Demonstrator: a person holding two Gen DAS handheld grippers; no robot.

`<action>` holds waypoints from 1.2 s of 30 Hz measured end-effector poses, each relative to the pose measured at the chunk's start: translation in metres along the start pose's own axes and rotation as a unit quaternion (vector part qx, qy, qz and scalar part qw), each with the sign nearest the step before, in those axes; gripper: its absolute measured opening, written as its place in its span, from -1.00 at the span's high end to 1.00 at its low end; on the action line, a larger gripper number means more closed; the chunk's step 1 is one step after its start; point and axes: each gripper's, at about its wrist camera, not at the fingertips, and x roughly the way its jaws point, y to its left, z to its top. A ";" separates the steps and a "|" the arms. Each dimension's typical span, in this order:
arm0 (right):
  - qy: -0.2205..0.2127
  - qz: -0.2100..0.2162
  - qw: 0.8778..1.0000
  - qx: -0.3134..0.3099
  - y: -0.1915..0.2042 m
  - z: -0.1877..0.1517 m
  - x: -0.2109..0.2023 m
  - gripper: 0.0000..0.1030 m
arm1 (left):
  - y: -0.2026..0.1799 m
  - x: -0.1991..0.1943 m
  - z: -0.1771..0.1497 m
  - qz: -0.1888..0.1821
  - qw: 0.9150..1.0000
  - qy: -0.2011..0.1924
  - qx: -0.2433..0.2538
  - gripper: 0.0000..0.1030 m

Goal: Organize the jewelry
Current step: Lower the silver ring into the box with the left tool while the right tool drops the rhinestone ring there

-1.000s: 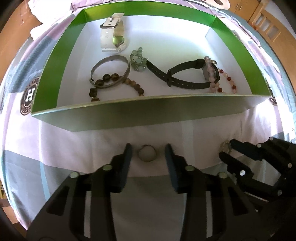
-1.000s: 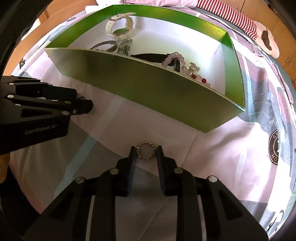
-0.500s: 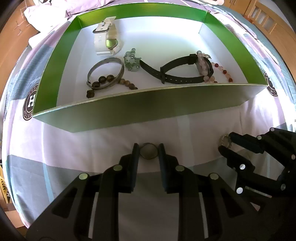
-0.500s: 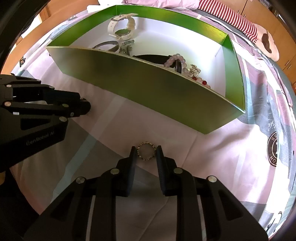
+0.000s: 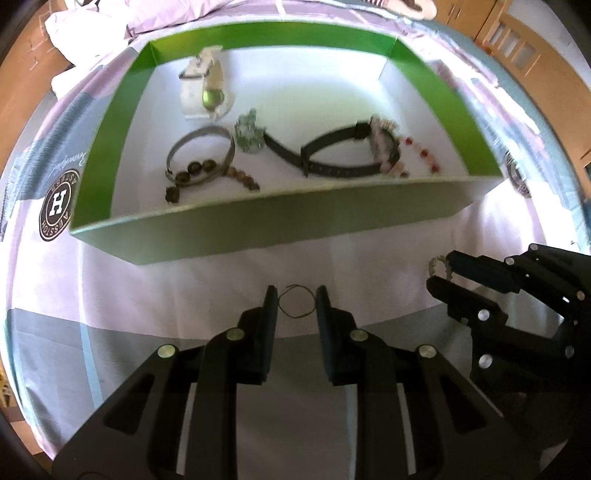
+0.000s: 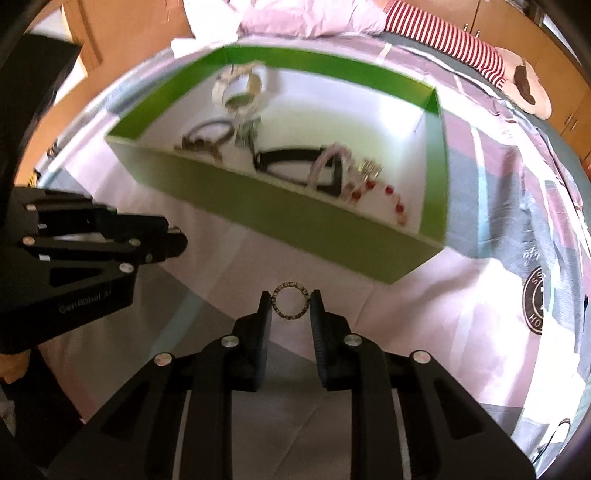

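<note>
My left gripper (image 5: 296, 300) is shut on a thin metal ring (image 5: 297, 306) and holds it above the bedspread, in front of the green box (image 5: 258, 229). My right gripper (image 6: 289, 304) is shut on a patterned gold ring (image 6: 290, 305), also lifted in front of the box (image 6: 314, 236). The right gripper shows in the left wrist view (image 5: 439, 275) with its ring (image 5: 437, 266). The left gripper shows at the left of the right wrist view (image 6: 177, 240). The box holds a white watch (image 5: 205, 88), a metal bangle (image 5: 201, 155), a bead bracelet (image 5: 243, 177), a black watch (image 5: 332, 158) and pink beads (image 5: 384, 147).
The box lies on a bed with a pink, white and grey patterned cover (image 5: 110, 295). Pillows (image 6: 314, 18) and a striped soft toy (image 6: 461, 48) lie behind the box. Wooden furniture (image 5: 517, 48) stands at the back right.
My left gripper closed on the thin ring and lifted it off the cover. Both grippers have risen, each with its ring, and the box now looks farther away.
</note>
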 end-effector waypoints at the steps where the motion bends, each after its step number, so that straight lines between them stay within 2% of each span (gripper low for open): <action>1: -0.001 0.000 1.000 0.000 0.000 0.001 -0.001 0.58 | 0.001 -0.003 0.000 -0.003 1.000 -0.002 -0.001 0.58; 6: 0.017 -0.011 1.000 -0.006 0.001 -0.002 0.009 0.58 | 0.004 -0.004 0.001 0.002 1.000 0.002 -0.003 0.58; 8: 0.004 0.006 1.000 0.001 -0.001 0.001 0.000 0.58 | 0.004 -0.007 0.003 0.001 1.000 -0.003 -0.004 0.58; 10: -0.031 0.024 0.999 0.011 -0.007 0.006 -0.022 0.58 | 0.005 -0.021 0.001 -0.006 1.000 -0.018 -0.002 0.58; 14: -0.118 0.027 0.992 0.044 -0.024 0.026 -0.063 0.58 | 0.010 -0.065 0.008 -0.009 0.996 -0.085 0.012 0.58; 16: -0.140 0.019 0.987 0.078 -0.038 0.041 -0.065 0.58 | 0.014 -0.087 0.021 0.019 0.990 -0.138 0.013 0.59; 18: -0.133 0.013 0.985 0.105 -0.047 0.054 -0.051 0.58 | 0.016 -0.094 0.032 0.054 0.983 -0.172 0.021 0.58; 20: -0.115 -0.011 0.986 0.119 -0.054 0.063 -0.030 0.58 | 0.022 -0.084 0.047 0.060 0.984 -0.169 0.022 0.58; 22: -0.097 -0.026 0.986 0.130 -0.060 0.070 -0.009 0.58 | 0.030 -0.068 0.058 0.026 0.989 -0.147 0.006 0.59; 24: -0.085 -0.023 0.987 0.134 -0.060 0.072 0.004 0.58 | 0.032 -0.050 0.068 -0.008 0.993 -0.118 -0.008 0.59; 29: -0.060 -0.046 0.991 0.115 -0.056 0.070 0.024 0.55 | 0.016 -0.024 0.072 0.009 0.995 -0.101 0.015 0.58; 30: -0.060 -0.043 0.991 0.114 -0.056 0.069 0.025 0.51 | 0.016 -0.019 0.072 0.012 0.995 -0.095 0.015 0.53; 31: -0.064 -0.036 0.991 0.116 -0.057 0.068 0.023 0.39 | 0.017 -0.016 0.072 0.016 0.996 -0.092 0.014 0.30; 32: -0.069 -0.033 0.990 0.119 -0.057 0.068 0.018 0.31 | 0.019 -0.015 0.073 0.020 0.995 -0.092 0.012 0.20; 35: -0.103 -0.023 0.986 0.131 -0.061 0.064 -0.003 -0.01 | 0.023 -0.022 0.072 0.027 0.994 -0.105 0.002 0.09; 36: -0.117 -0.018 0.983 0.139 -0.062 0.062 -0.011 -0.21 | 0.025 -0.027 0.072 0.023 0.994 -0.109 -0.004 -0.03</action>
